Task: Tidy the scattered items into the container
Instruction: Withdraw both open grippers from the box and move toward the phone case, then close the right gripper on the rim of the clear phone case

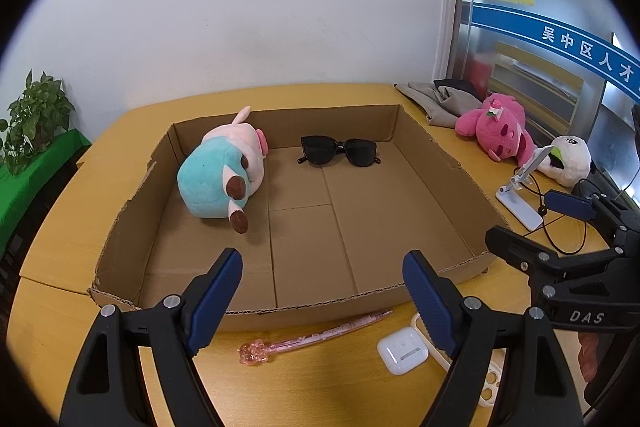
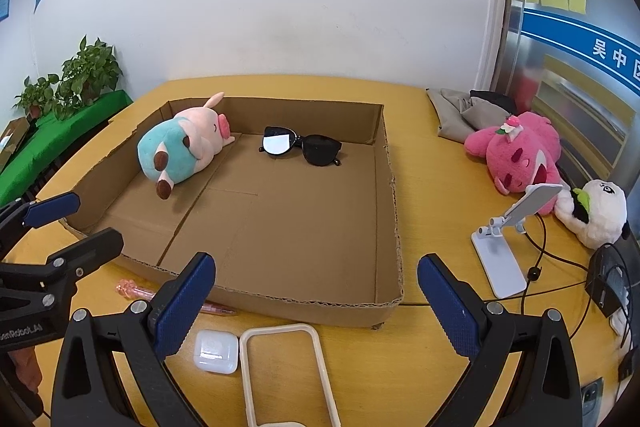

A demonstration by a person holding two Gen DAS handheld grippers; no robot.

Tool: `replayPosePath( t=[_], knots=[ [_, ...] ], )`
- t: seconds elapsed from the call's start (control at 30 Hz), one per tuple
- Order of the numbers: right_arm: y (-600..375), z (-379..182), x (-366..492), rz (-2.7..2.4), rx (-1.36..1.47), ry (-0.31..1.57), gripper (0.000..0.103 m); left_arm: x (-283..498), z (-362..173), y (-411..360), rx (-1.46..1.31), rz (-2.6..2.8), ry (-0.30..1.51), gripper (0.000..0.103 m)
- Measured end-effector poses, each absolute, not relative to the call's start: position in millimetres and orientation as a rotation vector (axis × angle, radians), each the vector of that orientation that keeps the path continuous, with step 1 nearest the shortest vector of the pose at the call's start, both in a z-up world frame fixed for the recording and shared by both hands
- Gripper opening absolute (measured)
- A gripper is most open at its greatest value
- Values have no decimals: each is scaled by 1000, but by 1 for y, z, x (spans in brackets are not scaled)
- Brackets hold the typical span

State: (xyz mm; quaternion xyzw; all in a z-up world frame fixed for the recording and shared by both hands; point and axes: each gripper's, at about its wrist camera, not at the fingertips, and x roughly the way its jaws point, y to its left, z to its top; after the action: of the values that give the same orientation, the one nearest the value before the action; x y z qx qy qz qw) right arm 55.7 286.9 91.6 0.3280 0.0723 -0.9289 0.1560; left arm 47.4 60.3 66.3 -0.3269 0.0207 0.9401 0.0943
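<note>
Both grippers' jaws open, empty. Phone case (image 2: 280,367) whole only in right view; pen (image 1: 316,337) whole in left.

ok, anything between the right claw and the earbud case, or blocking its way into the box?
Nothing visible. The right claw is open above the earbud case, with a phone case beside it. Only the box's low front wall lies between the case and the box floor.

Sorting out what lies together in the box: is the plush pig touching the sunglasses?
Apart. The left wrist view shows bare cardboard floor between the plush pig and the sunglasses.
</note>
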Motion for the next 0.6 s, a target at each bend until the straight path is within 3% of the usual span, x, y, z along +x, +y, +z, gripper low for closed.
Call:
replayPosePath(
  t=[0.37,0.6],
  knots=[
    [333,27,91,-2548,1109,278,102,64,33,90,-1085,2657,108,83],
    [361,-9,108,-2526,1259,228,97,53,2,115,-1205,2461,34,83]
  ],
)
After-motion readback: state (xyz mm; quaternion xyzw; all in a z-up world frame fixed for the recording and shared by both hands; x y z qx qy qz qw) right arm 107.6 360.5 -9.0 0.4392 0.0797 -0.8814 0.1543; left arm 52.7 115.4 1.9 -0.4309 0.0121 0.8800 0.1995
